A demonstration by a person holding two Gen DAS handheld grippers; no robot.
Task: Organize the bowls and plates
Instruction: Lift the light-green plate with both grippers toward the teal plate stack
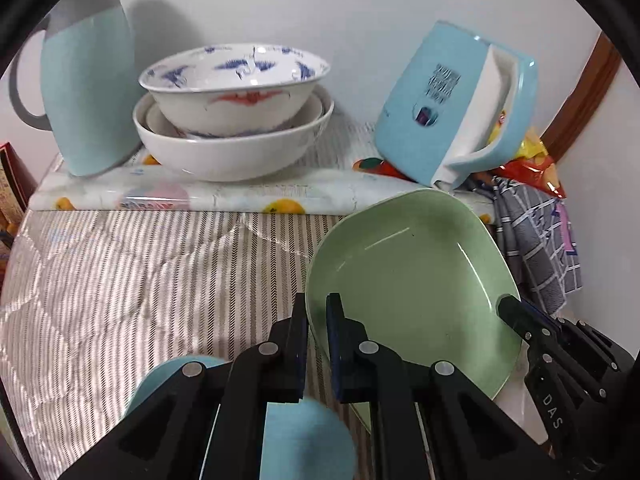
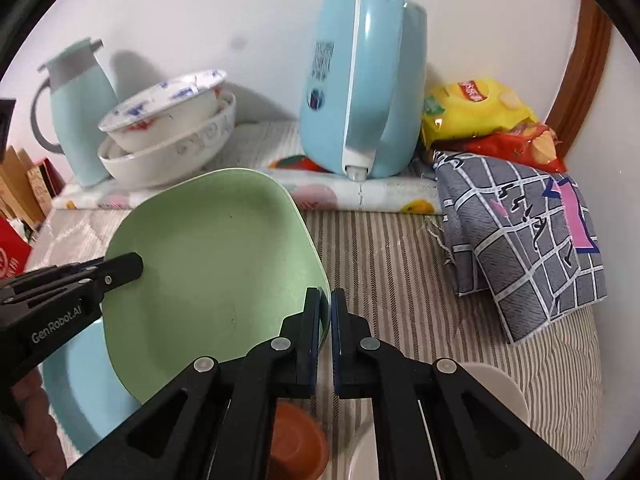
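A pale green squarish plate (image 1: 416,280) is held tilted above the striped cloth by both grippers. My left gripper (image 1: 318,312) is shut on its left rim; it shows in the right wrist view (image 2: 132,266). My right gripper (image 2: 325,304) is shut on the plate's (image 2: 216,272) right rim and shows in the left wrist view (image 1: 508,306). A light blue plate (image 1: 304,436) lies below the left gripper, also in the right view (image 2: 84,392). Stacked white bowls (image 1: 236,108) with blue and red print stand at the back.
A light blue thermos jug (image 1: 88,96) stands back left, a light blue kettle (image 2: 360,88) back right on a fruit-print mat (image 1: 224,192). Snack bags (image 2: 488,120) and a grey checked cloth (image 2: 520,248) lie right. A small brown dish (image 2: 300,440) and a white bowl (image 2: 496,392) lie near.
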